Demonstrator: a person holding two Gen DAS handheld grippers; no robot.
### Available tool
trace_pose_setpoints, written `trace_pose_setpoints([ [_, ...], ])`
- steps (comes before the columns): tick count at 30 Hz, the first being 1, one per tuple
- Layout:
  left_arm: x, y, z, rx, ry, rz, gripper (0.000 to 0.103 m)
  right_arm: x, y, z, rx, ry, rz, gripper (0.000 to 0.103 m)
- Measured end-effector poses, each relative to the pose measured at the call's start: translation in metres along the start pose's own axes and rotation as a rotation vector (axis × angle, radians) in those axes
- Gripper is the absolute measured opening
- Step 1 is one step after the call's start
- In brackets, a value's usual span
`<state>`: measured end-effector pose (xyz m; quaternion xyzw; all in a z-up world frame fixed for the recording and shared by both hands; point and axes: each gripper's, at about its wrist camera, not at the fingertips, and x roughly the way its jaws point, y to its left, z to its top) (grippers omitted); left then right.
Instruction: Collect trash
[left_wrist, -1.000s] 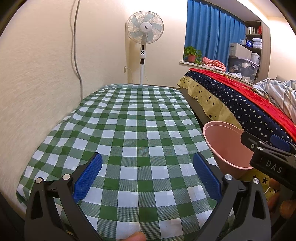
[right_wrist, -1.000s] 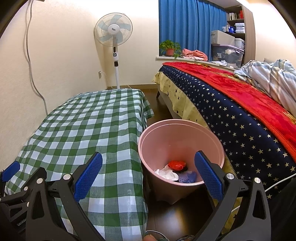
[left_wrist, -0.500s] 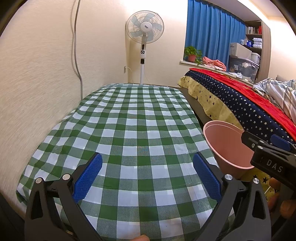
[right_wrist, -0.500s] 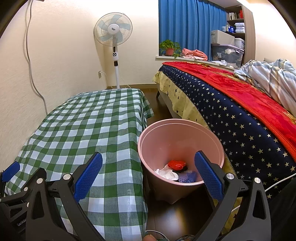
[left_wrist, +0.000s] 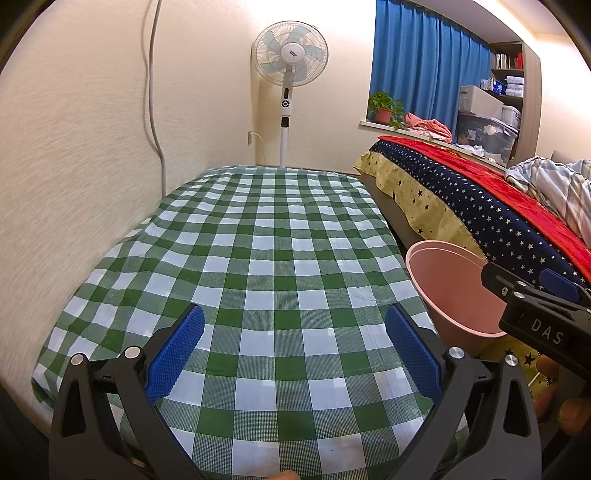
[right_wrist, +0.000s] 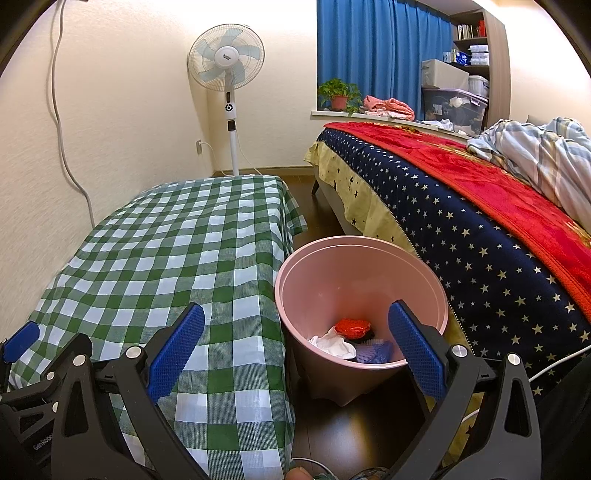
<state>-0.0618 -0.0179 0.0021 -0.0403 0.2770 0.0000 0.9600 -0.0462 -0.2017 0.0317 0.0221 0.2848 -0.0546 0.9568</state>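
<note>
1. The trash (right_wrist: 352, 339), a red wrapper, white crumpled paper and a bluish piece, lies at the bottom of the pink bin (right_wrist: 295, 295).
2. The bin stands on the dark floor (right_wrist: 332, 424) between the bench (left_wrist: 258, 240) with its green checked cloth and the bed (right_wrist: 461, 236).
3. The right tongs (right_wrist: 295, 350) hang released and empty over the near rim of the bin.
4. The left tongs (left_wrist: 293, 350) are spread wide, empty, above the bench cloth.
5. A standing fan (left_wrist: 290, 55) is at the far wall.
</note>
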Motion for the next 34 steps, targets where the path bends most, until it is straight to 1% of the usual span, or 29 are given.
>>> trace_pose_setpoints([
  [19, 0.0008, -0.0003, -0.0015, -0.001, 0.004, -0.002, 0.095, 0.0006, 0.0000, -0.0008, -0.001, 0.002, 0.000, 0.098],
  [34, 0.0064, -0.0008, -0.0062, -0.013, 0.030, -0.004, 0.095, 0.0008, -0.0002, -0.0017, -0.001, 0.004, 0.000, 0.098],
])
